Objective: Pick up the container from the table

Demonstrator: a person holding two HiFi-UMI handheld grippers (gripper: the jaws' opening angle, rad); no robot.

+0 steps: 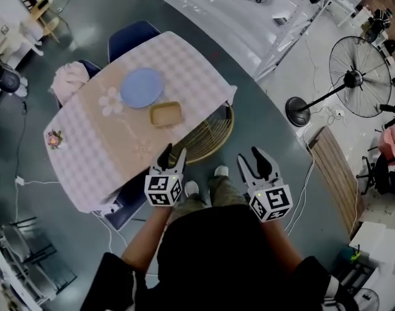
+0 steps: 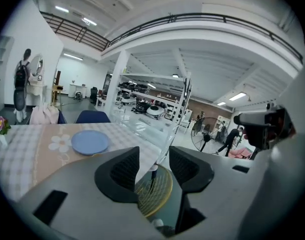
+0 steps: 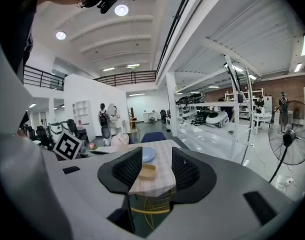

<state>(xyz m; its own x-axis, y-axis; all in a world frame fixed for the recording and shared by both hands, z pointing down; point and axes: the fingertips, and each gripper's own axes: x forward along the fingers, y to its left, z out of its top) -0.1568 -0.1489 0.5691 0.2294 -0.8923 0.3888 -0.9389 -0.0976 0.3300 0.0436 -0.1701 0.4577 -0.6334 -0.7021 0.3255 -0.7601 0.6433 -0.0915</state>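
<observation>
The surface (image 1: 87,154), draped in a checked cloth, fills the left middle of the head view, with a round wicker seat (image 1: 214,138) tucked under its near corner. On it lie a blue plate (image 1: 142,87) and, just beside the plate on the side nearer the person, the container (image 1: 166,114), a shallow tan rectangular tray. It sits close to the near edge of the surface, apart from everything but the plate.

Both tools hang off the surface, near the person's body. The left hand-held gripper (image 1: 173,153) has its jaws wide apart with nothing between them; its own view shows only the wicker seat through the gap. The right hand-held gripper (image 1: 250,155) is equally wide and empty, though its own view frames the container far off between the jaws.

The container lies ahead of the left hand-held gripper, almost straight beyond its tips, and ahead and well to the left of the right one, so the left is nearer. Its long axis runs roughly crosswise to the reach, so jaws would probably close best across the short width.
</observation>
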